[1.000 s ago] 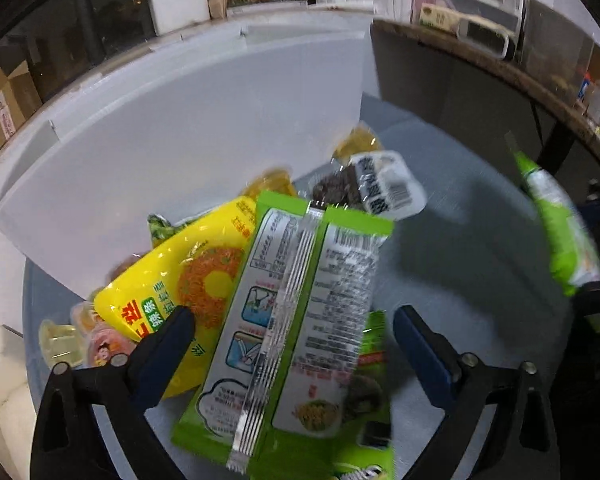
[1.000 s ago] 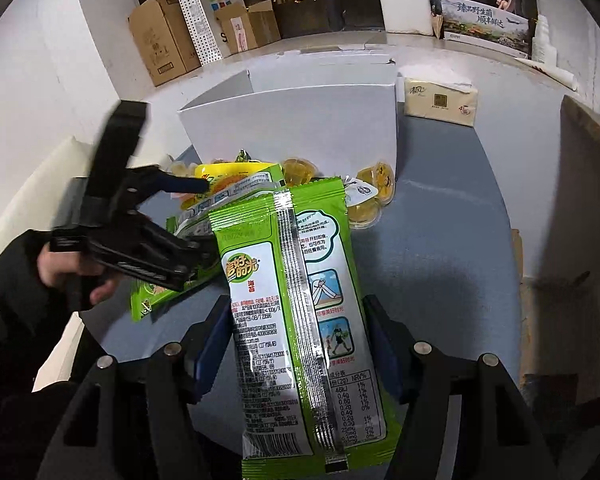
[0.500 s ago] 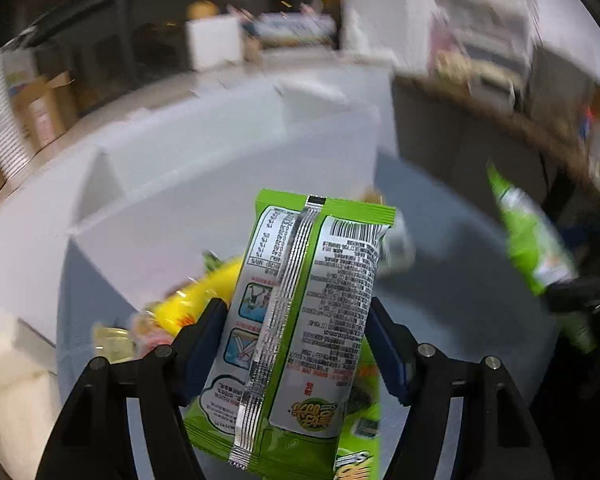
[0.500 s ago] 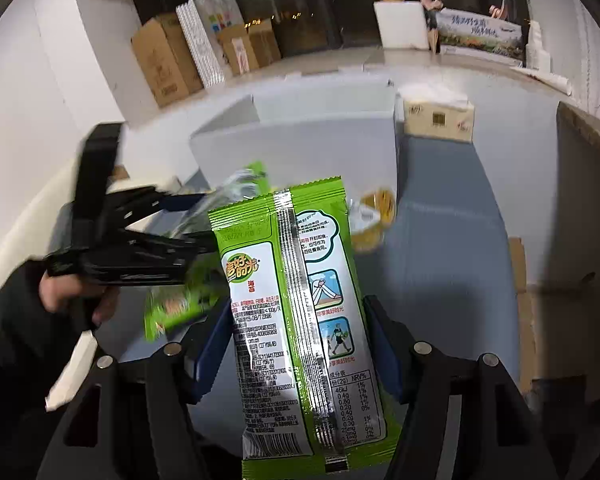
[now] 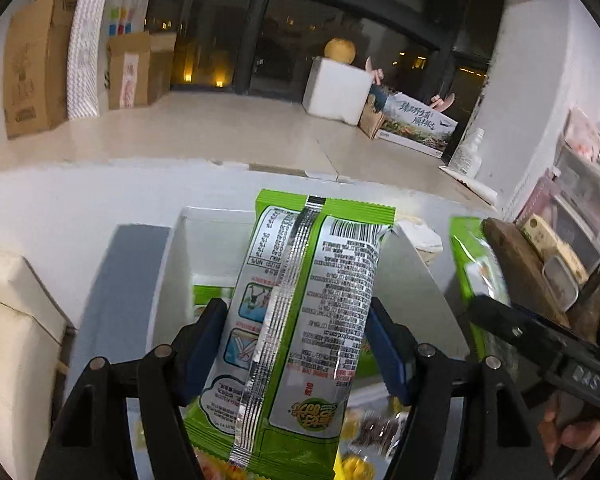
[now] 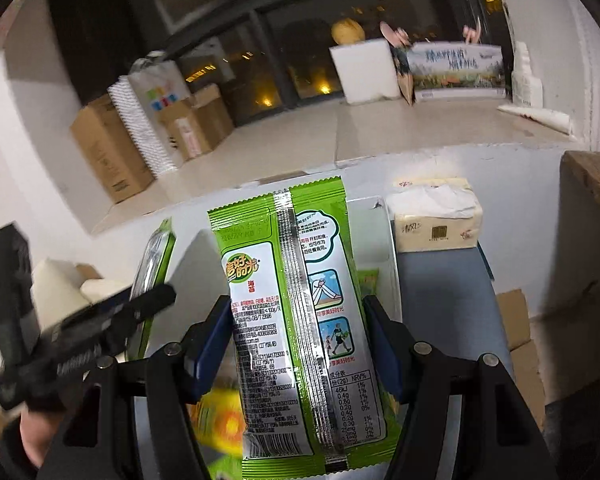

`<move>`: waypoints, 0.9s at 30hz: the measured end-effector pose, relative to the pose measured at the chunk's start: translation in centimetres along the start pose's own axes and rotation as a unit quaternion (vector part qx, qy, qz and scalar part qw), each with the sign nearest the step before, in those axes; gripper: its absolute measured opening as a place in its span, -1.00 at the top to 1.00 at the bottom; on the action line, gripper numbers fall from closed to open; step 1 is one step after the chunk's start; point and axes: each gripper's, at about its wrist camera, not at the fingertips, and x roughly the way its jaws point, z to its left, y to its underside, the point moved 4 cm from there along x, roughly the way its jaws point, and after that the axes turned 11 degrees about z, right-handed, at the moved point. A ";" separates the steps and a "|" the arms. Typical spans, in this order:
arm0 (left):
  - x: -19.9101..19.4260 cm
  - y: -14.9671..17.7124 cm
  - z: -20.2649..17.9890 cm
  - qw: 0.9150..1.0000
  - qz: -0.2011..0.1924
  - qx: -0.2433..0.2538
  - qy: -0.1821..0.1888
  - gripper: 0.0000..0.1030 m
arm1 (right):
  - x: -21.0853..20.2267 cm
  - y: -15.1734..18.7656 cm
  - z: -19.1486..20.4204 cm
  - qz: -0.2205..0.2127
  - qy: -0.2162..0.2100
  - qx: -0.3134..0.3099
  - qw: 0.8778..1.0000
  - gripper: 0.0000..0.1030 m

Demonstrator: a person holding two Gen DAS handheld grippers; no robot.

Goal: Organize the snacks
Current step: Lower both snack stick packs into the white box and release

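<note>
My left gripper [image 5: 296, 308] is shut on a green seaweed snack packet [image 5: 308, 300], printed back facing me, held up over an open white box [image 5: 172, 272]. Another green packet [image 5: 208, 296] lies inside that box. My right gripper [image 6: 296, 308] is shut on a second green seaweed packet [image 6: 296, 320], lifted beside the same white box [image 6: 194, 260]. That second packet [image 5: 474, 268] shows at the right edge of the left wrist view. Below both grippers, blurred, lie the remaining snacks, among them a yellow packet [image 6: 224, 420].
A tissue pack [image 6: 436, 224] sits on the blue-grey table [image 6: 440, 292] just right of the box. A wooden shelf edge [image 5: 516, 264] stands at the right. Cardboard boxes [image 5: 32, 68] and a white foam box [image 5: 336, 88] stand on the floor beyond.
My left gripper closed on the green packet and lifted it off the snack pile. Both grippers rose with their packets and moved forward to the white box.
</note>
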 end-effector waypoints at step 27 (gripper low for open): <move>-4.5 6.8 -0.5 0.998 0.002 0.065 0.022 -1.00 | -4.0 8.0 -3.0 -0.021 -0.015 -0.044 0.999 -1.00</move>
